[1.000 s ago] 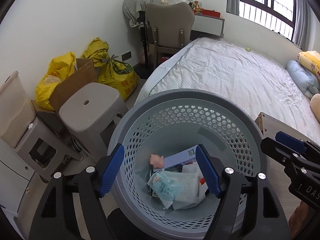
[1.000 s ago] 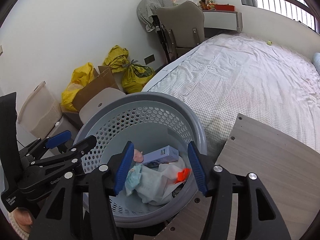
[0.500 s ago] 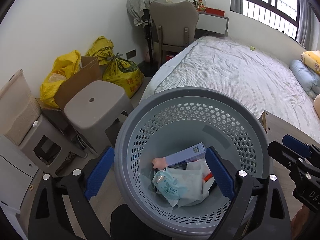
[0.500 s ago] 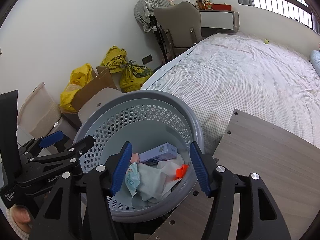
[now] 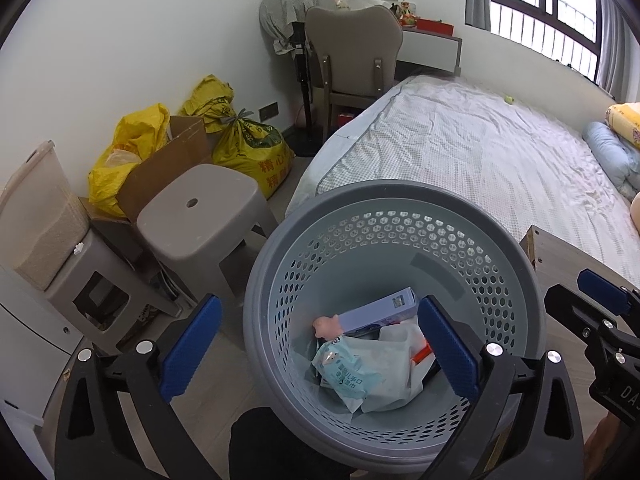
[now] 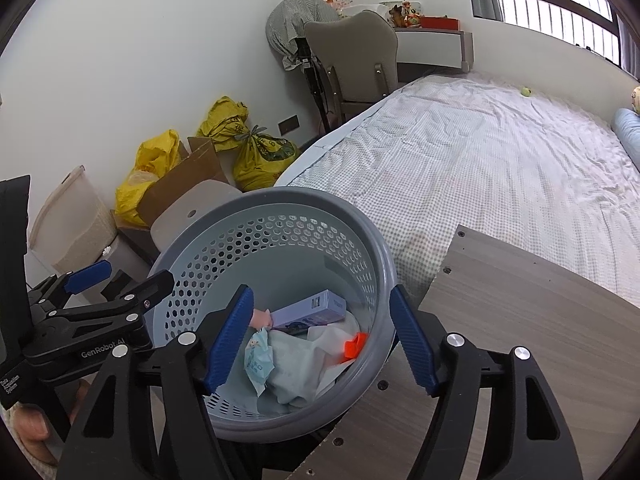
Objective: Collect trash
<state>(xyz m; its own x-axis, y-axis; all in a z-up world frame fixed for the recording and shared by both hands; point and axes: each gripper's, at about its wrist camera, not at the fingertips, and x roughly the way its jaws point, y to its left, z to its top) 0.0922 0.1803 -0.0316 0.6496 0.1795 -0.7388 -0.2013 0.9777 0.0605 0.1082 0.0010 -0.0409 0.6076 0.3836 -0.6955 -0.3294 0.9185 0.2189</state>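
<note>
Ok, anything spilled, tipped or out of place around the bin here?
Nothing stands out. The grey basket is upright, the wrappers and box lie inside it, and both grippers, left and right, hang open over it holding nothing.

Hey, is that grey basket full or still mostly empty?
Mostly empty. The basket holds only a bottom layer: a purple box, a wipes packet and crumpled wrapping; its perforated walls stay bare above.

left gripper [image 5: 320, 344]: jaws have just been opening, now wide, nothing clamped, above basket [image 5: 516, 248]
right gripper [image 6: 320, 340]: jaws have just been opening, empty
</note>
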